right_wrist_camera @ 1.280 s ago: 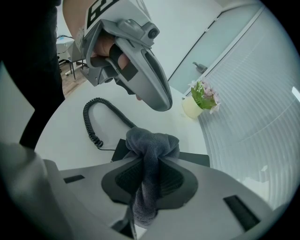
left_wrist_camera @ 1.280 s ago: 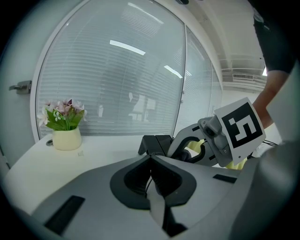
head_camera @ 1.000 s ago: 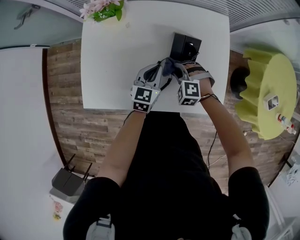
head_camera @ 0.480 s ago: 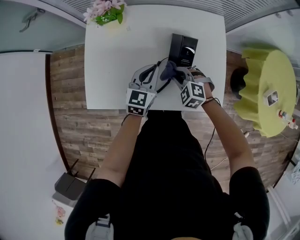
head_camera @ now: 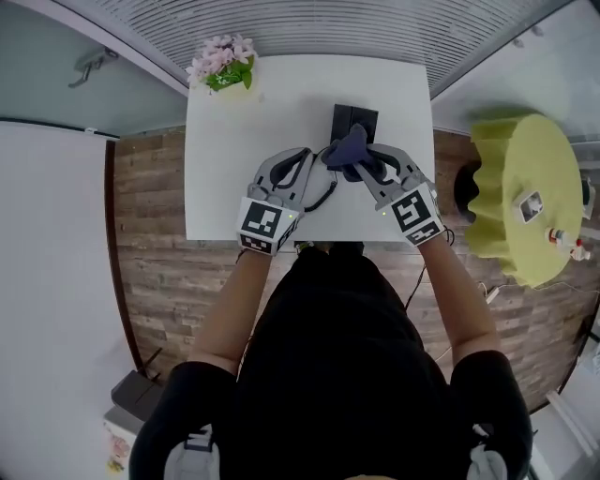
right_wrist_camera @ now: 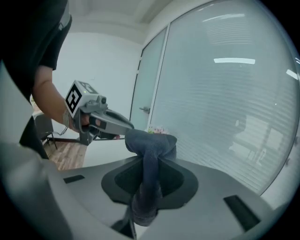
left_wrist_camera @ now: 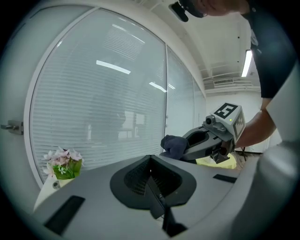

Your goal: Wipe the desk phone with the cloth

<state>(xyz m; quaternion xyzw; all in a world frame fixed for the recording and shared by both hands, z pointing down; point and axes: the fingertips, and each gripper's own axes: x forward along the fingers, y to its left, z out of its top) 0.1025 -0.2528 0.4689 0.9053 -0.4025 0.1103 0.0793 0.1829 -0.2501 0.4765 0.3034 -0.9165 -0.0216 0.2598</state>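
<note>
While pinching crumpled dark-blue fabric cloth (head_camera: 347,148) in right gripper (head_camera: 364,159), hovered at near edge of black boxy desk phone (head_camera: 354,119), perhaps touching; held left gripper (head_camera: 305,167) pressed together, empty, farther off.

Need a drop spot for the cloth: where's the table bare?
Bare: left half of table, between flowers and left gripper; also back right corner beside phone. Crowded: centre, around phone, cloth and right gripper.

A white worktop (head_camera: 234,178) is set on wood-plank flooring (head_camera: 155,262) by slatted blinds (head_camera: 309,23); a yellow-draped table (head_camera: 539,155) is seen past its right edge.
</note>
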